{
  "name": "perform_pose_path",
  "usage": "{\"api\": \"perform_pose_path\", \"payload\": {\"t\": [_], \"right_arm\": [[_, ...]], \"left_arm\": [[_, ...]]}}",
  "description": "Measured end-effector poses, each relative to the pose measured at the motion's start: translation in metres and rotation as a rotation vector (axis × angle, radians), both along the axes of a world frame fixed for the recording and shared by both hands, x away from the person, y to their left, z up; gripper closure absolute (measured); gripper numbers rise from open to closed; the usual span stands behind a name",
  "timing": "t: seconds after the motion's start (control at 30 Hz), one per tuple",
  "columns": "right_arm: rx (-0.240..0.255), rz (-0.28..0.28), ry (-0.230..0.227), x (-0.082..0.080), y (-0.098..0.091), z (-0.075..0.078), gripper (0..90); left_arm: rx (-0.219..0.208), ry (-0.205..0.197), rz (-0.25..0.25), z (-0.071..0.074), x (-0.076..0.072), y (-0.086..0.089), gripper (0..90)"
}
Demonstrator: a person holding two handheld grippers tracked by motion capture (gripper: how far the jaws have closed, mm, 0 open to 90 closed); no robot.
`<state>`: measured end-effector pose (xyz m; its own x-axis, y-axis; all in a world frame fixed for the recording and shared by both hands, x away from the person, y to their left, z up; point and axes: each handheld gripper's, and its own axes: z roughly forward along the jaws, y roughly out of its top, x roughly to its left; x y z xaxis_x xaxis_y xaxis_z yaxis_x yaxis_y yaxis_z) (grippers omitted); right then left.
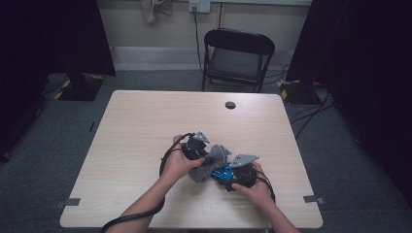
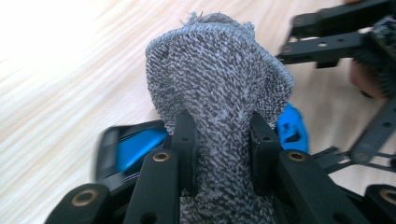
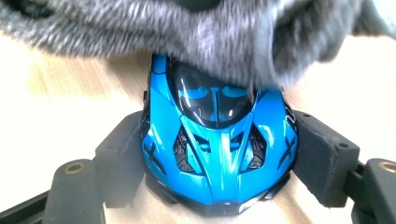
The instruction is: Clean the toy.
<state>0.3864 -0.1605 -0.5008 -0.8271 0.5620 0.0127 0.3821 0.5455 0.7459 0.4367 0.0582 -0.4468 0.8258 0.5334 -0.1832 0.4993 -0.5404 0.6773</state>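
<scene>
Black jaws of the right gripper [image 3: 219,163] clamp a blue toy car [image 3: 217,149] by its sides, low over the wooden table [image 1: 145,121]. Directly above it, the left gripper [image 2: 224,144] pinches a grey knitted cloth [image 2: 219,79] draped onto the car's roof.

Table [image 1: 145,126]: light wood-grain top, square, with a round dark cable hole [image 1: 230,105] near the far edge. Black folding chair [image 1: 236,57] stands just behind the far side, seat facing the table. Grey carpet floor [image 1: 63,141] all round. Wall socket [image 1: 199,5] on the back wall, a cable hanging down from it. Dark curtains [image 1: 48,34] to both sides. Small tape marks [image 1: 72,202] on the floor by the near corners.
</scene>
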Motion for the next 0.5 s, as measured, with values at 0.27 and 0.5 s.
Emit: {"api": "perform_pose_path", "payload": {"t": [0.27, 0.5], "right_arm": [[0.0, 0.0, 0.0, 0.0, 0.0, 0.0, 25.7], [0.0, 0.0, 0.0, 0.0, 0.0, 0.0, 25.8]], "left_arm": [[0.014, -0.006, 0.058, 0.0, 0.01, 0.019, 70.0], [0.014, -0.003, 0.08, -0.001, 0.014, 0.026, 70.0]]}}
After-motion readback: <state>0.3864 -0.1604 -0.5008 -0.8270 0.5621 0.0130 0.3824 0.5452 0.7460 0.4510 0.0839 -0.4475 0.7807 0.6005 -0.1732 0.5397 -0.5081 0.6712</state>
